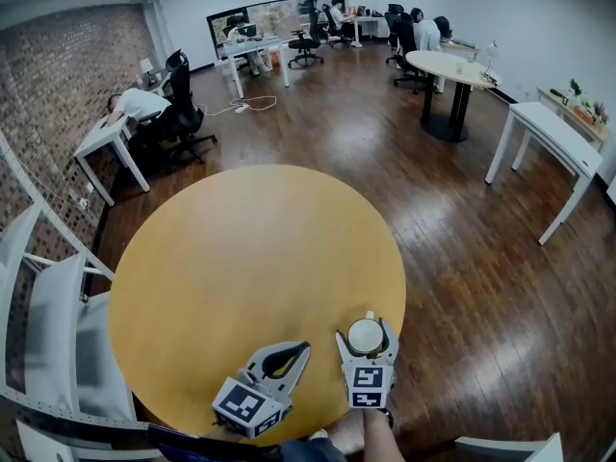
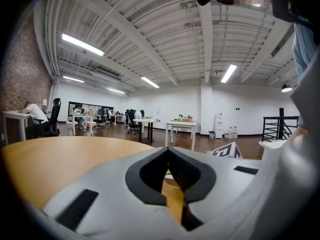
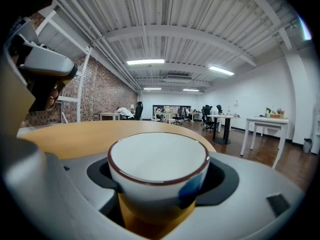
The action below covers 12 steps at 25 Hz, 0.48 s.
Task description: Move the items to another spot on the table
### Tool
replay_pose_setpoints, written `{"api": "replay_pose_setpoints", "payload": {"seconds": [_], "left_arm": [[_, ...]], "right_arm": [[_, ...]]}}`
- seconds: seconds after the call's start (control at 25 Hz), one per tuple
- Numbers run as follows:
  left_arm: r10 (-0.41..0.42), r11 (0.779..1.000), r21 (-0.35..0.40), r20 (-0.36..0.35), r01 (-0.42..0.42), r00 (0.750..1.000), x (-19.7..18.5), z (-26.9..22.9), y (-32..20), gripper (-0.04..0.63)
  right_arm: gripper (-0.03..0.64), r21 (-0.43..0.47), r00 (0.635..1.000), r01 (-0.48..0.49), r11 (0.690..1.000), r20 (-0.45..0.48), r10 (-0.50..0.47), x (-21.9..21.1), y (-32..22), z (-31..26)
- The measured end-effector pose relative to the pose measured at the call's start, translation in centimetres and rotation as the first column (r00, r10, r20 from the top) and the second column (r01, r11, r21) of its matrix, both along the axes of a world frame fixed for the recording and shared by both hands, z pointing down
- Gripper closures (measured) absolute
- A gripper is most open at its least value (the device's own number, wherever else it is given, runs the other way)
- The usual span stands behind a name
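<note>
Your left gripper [image 1: 302,348] jaws together with nothing between, your right gripper [image 1: 367,325] jaws clamped on either side of the cup [image 3: 158,171], round yellow table [image 1: 241,258] beneath both, white brown-rimmed cup upright at table's near right edge

The right gripper's [image 3: 159,184] jaws are covering the cup's [image 3: 159,161] lower wall and base. The left gripper's [image 2: 168,151] closed jaws are masking all but a pale sliver [image 2: 169,177] (possibly that cup). The head view's bottom edge is cropping the forearm [image 1: 378,439].
</note>
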<state>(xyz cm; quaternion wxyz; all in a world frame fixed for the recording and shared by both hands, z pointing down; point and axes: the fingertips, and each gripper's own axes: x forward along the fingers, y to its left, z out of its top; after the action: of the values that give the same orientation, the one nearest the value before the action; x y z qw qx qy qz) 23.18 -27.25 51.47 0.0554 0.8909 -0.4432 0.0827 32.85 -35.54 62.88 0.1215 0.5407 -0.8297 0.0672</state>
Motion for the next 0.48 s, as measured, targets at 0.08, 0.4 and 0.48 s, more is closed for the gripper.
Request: {"api": "replay_pose_setpoints", "payload": {"seconds": [0.08, 0.4, 0.48], "left_arm": [[-0.007, 1.0, 0.006, -0.002, 0.007, 1.0, -0.3, -0.2, 0.0, 0.59], [-0.042, 0.999, 0.01, -0.018, 0.042, 0.999, -1.5, -1.6, 0.4, 0.591], [-0.052, 0.999, 0.01, -0.02, 0.052, 0.998, -1.8, -2.0, 0.8, 0.591]], "right_arm": [[0.21, 0.009, 1.0, 0.006, 1.0, -0.003, -0.006, -0.3, 0.0, -0.7], [0.21, 0.047, 0.999, 0.03, 0.998, 0.012, -0.03, -1.1, 0.8, -4.0], [0.21, 0.061, 0.999, 0.033, 0.998, 0.016, -0.034, -1.2, 1.1, -5.1]]}}
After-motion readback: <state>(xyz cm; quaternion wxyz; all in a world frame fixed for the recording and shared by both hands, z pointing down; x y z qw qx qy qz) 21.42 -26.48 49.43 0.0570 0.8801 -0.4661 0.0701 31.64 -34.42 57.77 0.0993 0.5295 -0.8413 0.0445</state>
